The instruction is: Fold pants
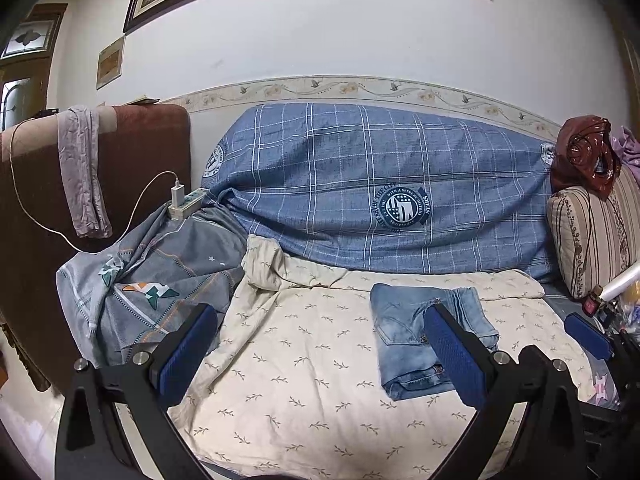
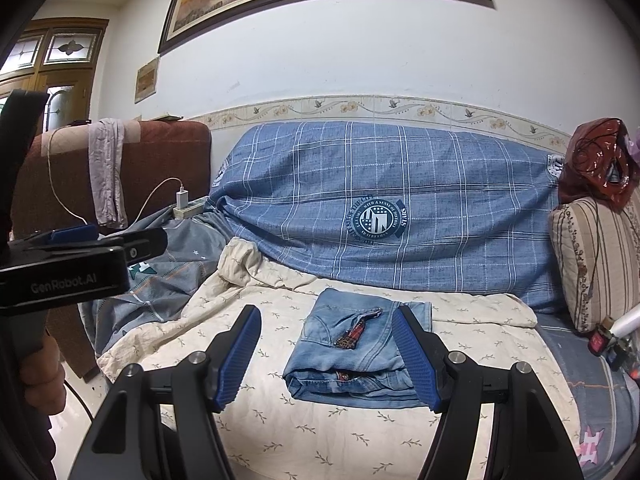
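Observation:
Light blue denim pants (image 1: 408, 336) lie folded into a compact bundle on the cream leaf-print sheet (image 1: 304, 376) of the sofa; they also show in the right wrist view (image 2: 352, 356). My left gripper (image 1: 320, 354) is open and empty, held above the sheet with the bundle just behind its right finger. My right gripper (image 2: 328, 354) is open and empty, its jaws standing apart in front of the bundle without touching it. The left gripper's body shows at the left of the right wrist view (image 2: 68, 264).
A blue plaid cover (image 1: 380, 188) drapes the sofa back. A grey patterned blanket (image 1: 152, 280) is bunched at the left, with a power strip and charger (image 1: 180, 200) above it. A striped cushion (image 1: 592, 236) and small items sit at the right.

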`<state>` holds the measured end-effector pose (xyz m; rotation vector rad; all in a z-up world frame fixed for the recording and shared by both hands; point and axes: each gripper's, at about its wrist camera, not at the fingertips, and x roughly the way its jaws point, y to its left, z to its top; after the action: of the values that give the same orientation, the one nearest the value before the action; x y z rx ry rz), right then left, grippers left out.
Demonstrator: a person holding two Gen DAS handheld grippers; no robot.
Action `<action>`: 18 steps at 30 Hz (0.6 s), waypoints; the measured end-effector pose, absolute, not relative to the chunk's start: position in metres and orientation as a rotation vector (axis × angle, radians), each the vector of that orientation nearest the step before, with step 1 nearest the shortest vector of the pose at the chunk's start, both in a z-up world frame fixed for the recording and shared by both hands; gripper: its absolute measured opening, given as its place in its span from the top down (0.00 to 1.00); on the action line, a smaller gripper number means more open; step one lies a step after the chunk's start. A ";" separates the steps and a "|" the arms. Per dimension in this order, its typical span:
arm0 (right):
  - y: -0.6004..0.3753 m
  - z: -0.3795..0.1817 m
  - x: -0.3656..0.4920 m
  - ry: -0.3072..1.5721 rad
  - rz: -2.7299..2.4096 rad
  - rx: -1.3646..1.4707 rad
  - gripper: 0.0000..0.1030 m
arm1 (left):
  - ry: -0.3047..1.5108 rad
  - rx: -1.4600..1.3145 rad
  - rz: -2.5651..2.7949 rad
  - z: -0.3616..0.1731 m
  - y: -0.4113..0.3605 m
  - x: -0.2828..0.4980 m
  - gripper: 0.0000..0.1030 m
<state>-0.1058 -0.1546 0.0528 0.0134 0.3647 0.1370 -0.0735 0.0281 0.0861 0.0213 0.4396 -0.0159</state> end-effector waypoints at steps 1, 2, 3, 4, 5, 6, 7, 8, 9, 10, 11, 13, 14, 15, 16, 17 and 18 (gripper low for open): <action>-0.154 0.053 -0.106 0.365 0.138 0.014 0.31 | 0.440 0.021 -0.017 0.086 0.028 -0.073 0.00; -0.154 0.053 -0.106 0.364 0.137 0.015 0.31 | 0.441 0.021 -0.019 0.085 0.029 -0.073 0.00; -0.154 0.053 -0.105 0.365 0.137 0.015 0.31 | 0.443 0.021 -0.020 0.085 0.029 -0.073 0.00; -0.154 0.053 -0.105 0.366 0.137 0.015 0.31 | 0.445 0.021 -0.021 0.085 0.029 -0.072 0.00; -0.154 0.053 -0.105 0.367 0.137 0.015 0.31 | 0.446 0.021 -0.023 0.085 0.029 -0.072 0.00; -0.154 0.052 -0.104 0.367 0.138 0.016 0.31 | 0.448 0.021 -0.025 0.084 0.030 -0.072 0.00; -0.153 0.052 -0.104 0.367 0.138 0.017 0.31 | 0.449 0.020 -0.027 0.084 0.030 -0.071 0.00; -0.153 0.052 -0.104 0.368 0.138 0.016 0.31 | 0.450 0.021 -0.027 0.084 0.030 -0.071 0.00; -0.153 0.052 -0.103 0.368 0.137 0.016 0.31 | 0.450 0.021 -0.028 0.083 0.031 -0.071 0.00; -0.153 0.052 -0.103 0.369 0.137 0.015 0.31 | 0.451 0.021 -0.029 0.083 0.031 -0.071 0.00; -0.153 0.051 -0.103 0.370 0.137 0.015 0.31 | 0.452 0.020 -0.029 0.083 0.030 -0.070 0.00; -0.152 0.051 -0.103 0.370 0.138 0.015 0.31 | 0.454 0.019 -0.031 0.083 0.031 -0.070 0.00; -0.151 0.050 -0.102 0.371 0.139 0.015 0.31 | 0.453 0.019 -0.030 0.082 0.030 -0.070 0.00; -0.151 0.050 -0.102 0.371 0.138 0.014 0.31 | 0.454 0.018 -0.030 0.082 0.030 -0.069 0.00; -0.151 0.050 -0.102 0.371 0.138 0.014 0.31 | 0.455 0.016 -0.030 0.081 0.031 -0.069 0.00; -0.151 0.050 -0.102 0.372 0.138 0.014 0.31 | 0.455 0.015 -0.031 0.081 0.031 -0.069 0.00; -0.150 0.050 -0.102 0.372 0.139 0.015 0.31 | 0.456 0.015 -0.032 0.081 0.032 -0.068 0.00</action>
<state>-0.1023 -0.1503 0.0499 0.0147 0.3719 0.1392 -0.0682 0.0318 0.0809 0.0146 0.4560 -0.0317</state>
